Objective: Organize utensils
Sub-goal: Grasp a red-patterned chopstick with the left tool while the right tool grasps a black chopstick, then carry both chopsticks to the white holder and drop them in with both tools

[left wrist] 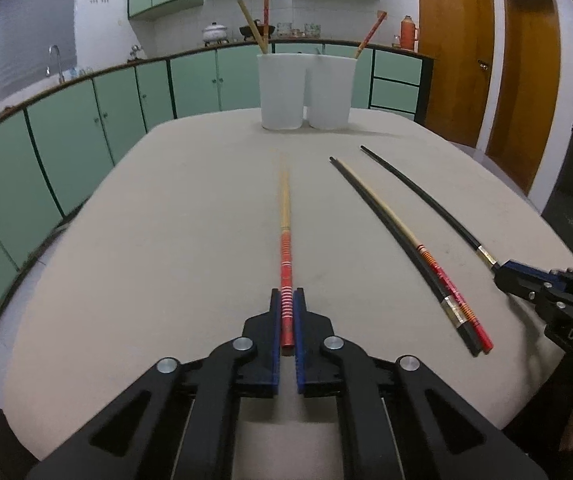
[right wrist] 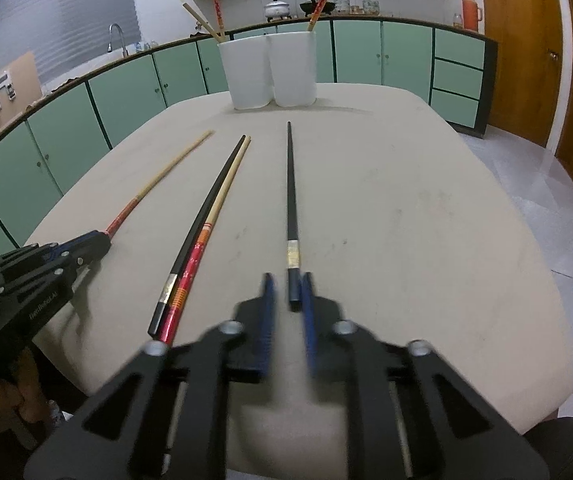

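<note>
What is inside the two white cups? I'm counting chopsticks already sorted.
The left cup shows two pale bamboo chopsticks and a red one; the right cup one red-ended chopstick. Opaque walls hide their lower ends.

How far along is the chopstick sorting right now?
Done: three chopsticks stand in the left white cup, one in the right white cup. In hand: the left gripper is shut on a red-handled chopstick, the right gripper on a black chopstick; both chopsticks look to be still lying on the table. Left: a black and red pair lying between them.
</note>
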### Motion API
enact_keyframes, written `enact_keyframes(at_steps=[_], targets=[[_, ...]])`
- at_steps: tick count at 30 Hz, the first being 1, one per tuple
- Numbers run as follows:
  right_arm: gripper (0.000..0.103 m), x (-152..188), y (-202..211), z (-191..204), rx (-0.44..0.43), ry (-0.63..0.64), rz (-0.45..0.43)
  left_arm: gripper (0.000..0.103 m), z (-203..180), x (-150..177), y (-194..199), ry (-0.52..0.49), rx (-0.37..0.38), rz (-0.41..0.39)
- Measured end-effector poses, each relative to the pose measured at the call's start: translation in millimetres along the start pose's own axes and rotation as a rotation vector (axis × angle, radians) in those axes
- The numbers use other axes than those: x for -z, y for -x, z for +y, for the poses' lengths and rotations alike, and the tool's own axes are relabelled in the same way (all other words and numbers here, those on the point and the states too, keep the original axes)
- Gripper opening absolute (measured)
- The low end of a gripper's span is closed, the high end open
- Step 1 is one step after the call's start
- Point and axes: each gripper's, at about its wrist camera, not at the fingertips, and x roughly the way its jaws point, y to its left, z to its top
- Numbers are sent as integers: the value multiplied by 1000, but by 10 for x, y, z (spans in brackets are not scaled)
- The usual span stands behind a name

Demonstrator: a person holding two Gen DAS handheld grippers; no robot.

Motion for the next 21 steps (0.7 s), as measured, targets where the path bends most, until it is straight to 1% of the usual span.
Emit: enact_keyframes(at_steps=[2, 8, 12, 15, 18, 21], targets=[[6, -37, 91, -8, -10, -13, -12, 6, 22, -43, 56, 18, 18, 12], [6, -241, 581, 0, -33, -29, -102, 6, 157, -307, 477, 63, 36, -23], [6, -507, 880, 40, -46, -11, -167, 6, 221, -543, 772, 52, 43, -75], [6, -796, 1052, 66, -52, 13, -209, 6, 261, -736, 938, 40, 48, -111], [6, -1013, 1156, 110, -58, 44, -233, 6, 318, -934, 1054, 39, 59, -137], [6, -1260, 1185, 172, -67, 88, -234, 6, 337, -1104, 1127, 20, 63, -162]])
